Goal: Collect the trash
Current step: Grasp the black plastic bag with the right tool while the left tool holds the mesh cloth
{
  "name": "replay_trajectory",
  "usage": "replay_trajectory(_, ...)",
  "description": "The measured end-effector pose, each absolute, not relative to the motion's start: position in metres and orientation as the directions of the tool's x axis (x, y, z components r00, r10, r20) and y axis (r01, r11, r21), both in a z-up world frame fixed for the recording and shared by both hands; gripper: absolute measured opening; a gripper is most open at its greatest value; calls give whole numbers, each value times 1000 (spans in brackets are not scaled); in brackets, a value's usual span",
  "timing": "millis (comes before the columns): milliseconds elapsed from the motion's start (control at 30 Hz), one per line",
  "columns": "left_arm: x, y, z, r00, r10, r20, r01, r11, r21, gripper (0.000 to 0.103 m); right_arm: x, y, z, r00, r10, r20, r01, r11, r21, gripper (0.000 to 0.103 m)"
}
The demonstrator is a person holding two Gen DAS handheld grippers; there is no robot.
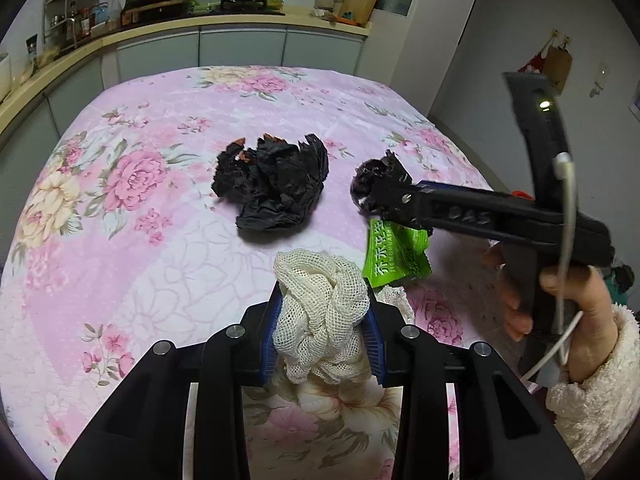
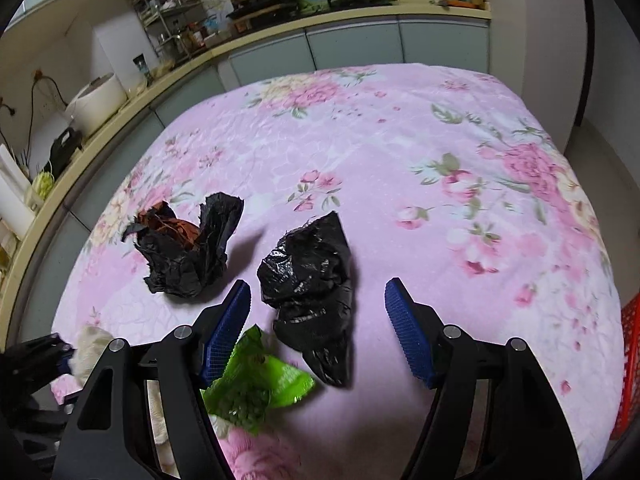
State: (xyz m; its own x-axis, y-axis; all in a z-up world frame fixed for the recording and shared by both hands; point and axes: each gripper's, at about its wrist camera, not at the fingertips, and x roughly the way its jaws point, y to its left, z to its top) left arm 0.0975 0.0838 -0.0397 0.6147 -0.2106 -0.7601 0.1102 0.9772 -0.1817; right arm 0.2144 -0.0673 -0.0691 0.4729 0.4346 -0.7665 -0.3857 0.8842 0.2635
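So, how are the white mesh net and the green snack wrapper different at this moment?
The white mesh net is bunched and clamped between the left gripper pads; the green snack wrapper lies loose on the floral cloth, ungripped. The net is plain open weave; the wrapper is glossy and printed. Both are crumpled trash.

Left claw (image 1: 322, 332) clamped shut; right claw (image 2: 318, 320) spread wide, angled downward.

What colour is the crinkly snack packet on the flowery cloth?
Bright green snack packet, with white writing; clearest in the left wrist view.
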Motion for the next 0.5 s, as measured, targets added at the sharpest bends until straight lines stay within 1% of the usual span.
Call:
replay_trajectory(67, 97, 85, -38, 622, -200, -757, 106, 979, -172, 34, 217, -66, -72, 470, 426, -773, -386, 887, 254, 66)
replay_trajectory(100, 96, 85, -37, 624, -201, -755, 106, 979, -174, 34, 217, -65, -73, 471, 422, -775, -385, 888, 251, 64)
replay_trajectory(167, 96, 87, -37, 627, -201, -753, 103, 979, -175, 34, 218, -66, -74, 465, 424, -778, -386, 887, 253, 48)
replay_trajectory(200, 97, 87, -37, 628, -198, -753, 102, 980, -173, 34, 218, -67, -74, 464, 424, -778, -387, 887, 253, 46)
replay_trajectory(233, 97, 87, -37, 628, -197, -753, 100, 980, -172, 34, 217, -69, -72, 474, 419, -775, -386, 889, 245, 41)
replay_trajectory(367, 98, 87, -38, 630, -189, -754, 96, 982, -165, 34, 213, -75, -63, 509, 412, -756, -385, 894, 227, 35)
replay_trajectory(500, 97, 86, -37, 633, -187, -751, 95, 982, -165, 34, 206, -87, -48, 554, 406, -727, -381, 900, 212, 34)
